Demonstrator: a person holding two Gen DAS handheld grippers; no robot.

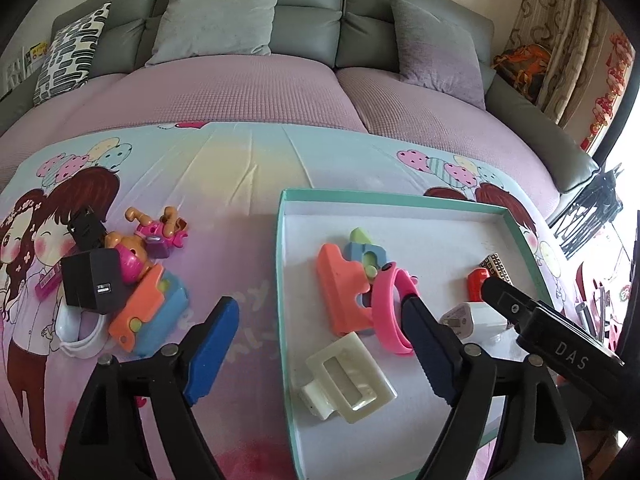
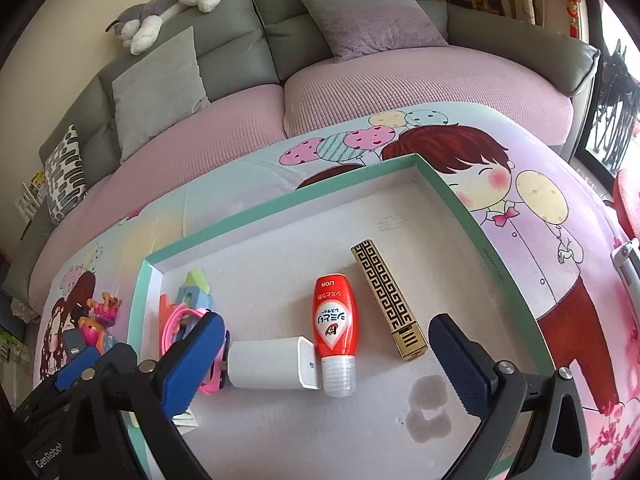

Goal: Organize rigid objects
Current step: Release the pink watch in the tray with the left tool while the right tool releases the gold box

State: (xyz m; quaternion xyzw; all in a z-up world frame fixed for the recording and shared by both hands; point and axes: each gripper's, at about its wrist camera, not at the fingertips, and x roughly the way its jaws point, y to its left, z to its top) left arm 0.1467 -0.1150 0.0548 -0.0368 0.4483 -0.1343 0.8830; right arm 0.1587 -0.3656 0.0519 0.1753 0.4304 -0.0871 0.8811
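Spreading wide at the bottom of the left wrist view, the left gripper holds nothing; its jaws straddle the near left wall of the teal-rimmed tray, and the cream hair clip lies in the tray between them. Just beyond, right of centre, a pink bracelet rests against an orange and blue toy. At the frame's left a pile of toys sits on the cartoon sheet. In the right wrist view, the right gripper also stands wide and empty over the tray floor, with the white charger, the red bottle and the gold patterned case lined up between its fingers. A grey sofa fills the top.
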